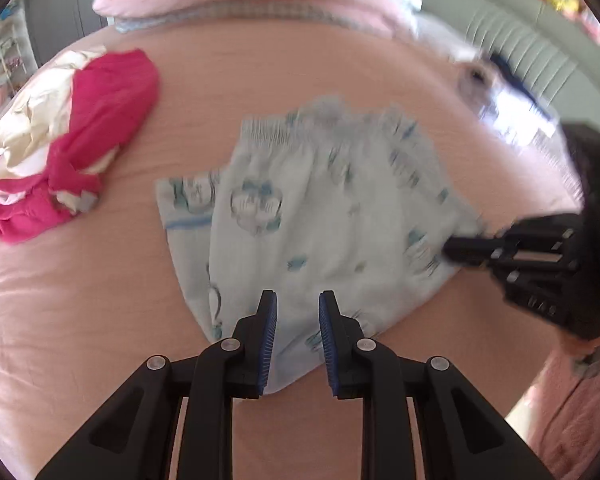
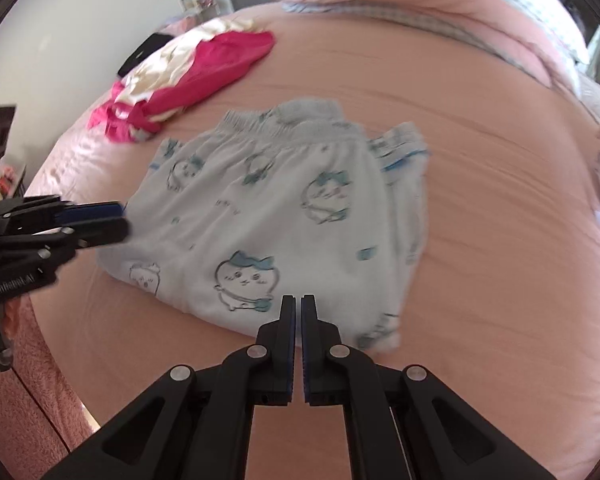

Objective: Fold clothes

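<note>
White shorts (image 1: pixel 320 208) printed with blue cartoon animals lie folded flat on the pink bedsheet (image 1: pixel 100 300), elastic waistband at the far side. My left gripper (image 1: pixel 298 300) hovers over their near edge, open, with a clear gap between its blue pads and nothing pressed. From the right wrist view the same shorts (image 2: pixel 268 208) fill the middle, with the left gripper (image 2: pixel 122 220) at their left edge. My right gripper (image 2: pixel 299 304) is shut at their near edge, pads almost touching. Whether cloth is pinched there I cannot tell. It also shows as the right gripper (image 1: pixel 450 246) touching the shorts' right edge.
A heap of magenta and cream clothes (image 1: pixel 68 140) (image 2: pixel 188 76) lies at the far left of the bed. Pink pillows (image 1: pixel 240 4) line the back, with a green headboard (image 1: pixel 520 40) and a white plush toy (image 1: pixel 476 76) at the right. A dark phone (image 2: pixel 144 54) lies beyond the heap.
</note>
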The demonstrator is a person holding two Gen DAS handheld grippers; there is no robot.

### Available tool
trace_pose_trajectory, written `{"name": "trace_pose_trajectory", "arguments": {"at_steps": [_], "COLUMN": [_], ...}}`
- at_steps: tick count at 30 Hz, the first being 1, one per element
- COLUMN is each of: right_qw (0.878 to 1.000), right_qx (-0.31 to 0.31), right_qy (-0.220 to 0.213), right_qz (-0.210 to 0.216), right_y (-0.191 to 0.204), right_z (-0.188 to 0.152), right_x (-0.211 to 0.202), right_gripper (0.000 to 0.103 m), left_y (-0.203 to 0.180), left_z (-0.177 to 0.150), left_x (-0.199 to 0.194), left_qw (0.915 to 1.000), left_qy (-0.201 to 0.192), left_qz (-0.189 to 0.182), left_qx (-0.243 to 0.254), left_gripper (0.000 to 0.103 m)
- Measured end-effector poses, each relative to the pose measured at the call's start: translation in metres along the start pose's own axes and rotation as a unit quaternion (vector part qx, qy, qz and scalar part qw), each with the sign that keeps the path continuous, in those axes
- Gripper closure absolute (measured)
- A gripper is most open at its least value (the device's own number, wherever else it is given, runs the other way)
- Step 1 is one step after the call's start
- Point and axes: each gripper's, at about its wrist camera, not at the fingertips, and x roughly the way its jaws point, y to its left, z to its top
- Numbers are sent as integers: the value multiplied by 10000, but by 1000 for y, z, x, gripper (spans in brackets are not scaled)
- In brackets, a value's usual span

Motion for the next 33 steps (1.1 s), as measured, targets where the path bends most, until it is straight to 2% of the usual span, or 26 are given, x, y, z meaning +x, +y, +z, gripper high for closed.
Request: {"name": "trace_pose_trajectory", "arguments": {"at_steps": [1,3,5,6,9,11,13,15,17,18,19,20,21,23,25,27,28,29,31,33], "right_qw": [10000,9999,9994,9989,9970,9977,9981,9985,9993,9997,9997,9997,9998,10000,10000,9999,9997,9991,9992,9984], "right_qx": [-9,141,89,-7,-370,-380,-332,-273,-217,-175,-137,-101,-50,-2,-38,-3,3,-3,65,141], "right_qy": [33,14,131,209,181,-273,-463,-473,-276,-106,-33,4,6,4,35,46,-38,-144,-375,-523], "right_qz": [-77,-70,-292,-414,-662,-486,-238,-61,127,161,185,211,206,92,-48,-101,-248,-406,-152,140], "right_y": [-1,-13,-22,-24,-10,0,8,15,20,19,14,10,2,-16,-32,-42,-42,-41,-34,-23], "right_z": [-2,-7,-13,-15,-7,6,21,36,44,45,43,40,36,26,18,17,21,26,39,54], "right_x": [5,1,-2,-3,-13,-27,-29,-20,0,13,21,27,25,15,4,-4,-8,-12,-15,-13], "right_gripper": [103,103,103,103,103,100,100,99,99,99,99,100,102,103,103,103,93,93,93,92], "left_y": [3,20,44,52,53,32,15,-3,-16,-16,-19,-17,-15,-3,10,15,10,5,-6,-17], "left_z": [-6,-16,-22,-22,-9,9,26,39,50,52,52,49,46,40,38,45,51,58,66,70], "left_x": [5,-3,-8,-12,-26,-29,-25,-6,16,27,32,30,28,21,15,11,9,8,5,12], "left_qw": [9997,9998,9969,9955,9966,9975,9967,9966,9973,9983,9989,9986,9984,9969,9960,9955,9963,9967,9961,9951], "left_qy": [135,71,294,279,-169,-545,-811,-806,-667,-515,-312,-283,-245,-2,45,-68,-220,-373,-735,-848], "left_qz": [187,157,537,655,456,255,8,-168,-264,-139,153,212,286,698,857,939,820,700,450,464], "left_qx": [83,-111,-494,-632,-664,-359,-82,44,157,227,325,381,429,371,261,90,119,149,192,196], "left_gripper": [83,82,68,66,67,67,67,67,67,67,66,65,65,65,49,49,49,49,49,49]}}
